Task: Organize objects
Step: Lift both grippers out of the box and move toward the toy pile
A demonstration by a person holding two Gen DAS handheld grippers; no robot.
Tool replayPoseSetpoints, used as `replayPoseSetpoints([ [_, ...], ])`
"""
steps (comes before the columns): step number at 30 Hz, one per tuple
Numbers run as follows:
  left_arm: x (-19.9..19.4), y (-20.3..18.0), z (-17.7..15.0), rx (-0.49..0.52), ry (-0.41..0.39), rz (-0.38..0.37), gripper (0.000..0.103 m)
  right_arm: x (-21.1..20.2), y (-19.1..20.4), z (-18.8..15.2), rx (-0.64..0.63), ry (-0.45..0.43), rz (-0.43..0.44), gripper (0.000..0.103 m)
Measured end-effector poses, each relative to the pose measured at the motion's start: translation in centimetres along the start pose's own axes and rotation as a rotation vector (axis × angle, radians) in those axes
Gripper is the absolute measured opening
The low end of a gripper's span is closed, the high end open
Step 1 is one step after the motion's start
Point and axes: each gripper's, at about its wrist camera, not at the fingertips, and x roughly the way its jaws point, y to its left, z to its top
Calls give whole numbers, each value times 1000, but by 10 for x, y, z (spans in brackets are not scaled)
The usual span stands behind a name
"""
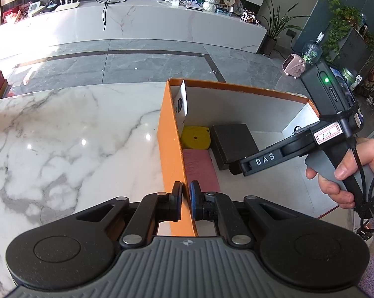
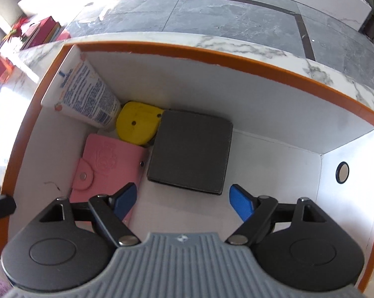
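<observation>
White marble with grey veins formed the tabletop (image 1: 62,136) we worked at, with grey floor tiles and a long white cabinet beyond. On it stood an orange cardboard box (image 1: 168,134) with white inner walls. Our left gripper (image 1: 186,202) had its jaws pinched tight on the box's near side wall, one pad outside and one inside, steadying it. Our right gripper (image 2: 183,202) hung inside the box, pointing steeply down, its blue pads spread wide with nothing between them. Just beyond it lay a flat dark grey case (image 2: 190,151) on the box floor. To its left sat a yellow tape measure (image 2: 137,125), a pink snap wallet (image 2: 107,164) and a white tube (image 2: 87,94) leaning in the corner, all crowded close together. We judged the box light and its thin wall easily bent, so a gentle pinch at the rim suits it. The grey case looked stiff and smooth, best taken across its opposite edges; the wallet looked soft and would flex; the tube would likely squash if squeezed hard.
</observation>
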Motion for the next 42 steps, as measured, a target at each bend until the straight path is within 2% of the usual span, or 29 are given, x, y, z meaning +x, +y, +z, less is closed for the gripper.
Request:
replayPoseSetpoints([
  [3, 0, -2, 1, 5, 4, 12, 8, -1, 7, -7, -94, 5, -84, 83],
  [5, 0, -2, 1, 7, 6, 16, 8, 1, 10, -10, -135, 4, -114, 63],
  [7, 0, -3, 1, 9, 7, 19, 8, 2, 9, -10, -134, 4, -105, 53],
  [11, 0, -4, 2, 13, 9, 24, 8, 1, 6, -8, -124, -22, -107, 45],
  [15, -2, -3, 2, 8, -2, 24, 8, -2, 2, -10, -109, -24, -87, 45],
  [19, -16, -2, 1, -5, -53, 38, 8, -18, 6, -19, -102, -47, -78, 46],
  [21, -28, -3, -1, -23, -84, 27, 8, -34, 3, -26, -80, -81, -39, 46],
  [25, -58, -10, -11, -41, -145, 4, 8, -79, 0, -52, -24, -207, 63, 46],
  [31, -95, -35, -41, -2, -169, -29, 9, -133, -4, -112, -8, -401, 122, 47],
  [37, -104, -62, -85, 70, -119, -69, 9, -158, -12, -188, -8, -464, 74, 47],
  [42, -95, -75, -119, 27, -69, -129, 14, -154, -23, -255, 46, -438, 63, 47],
])
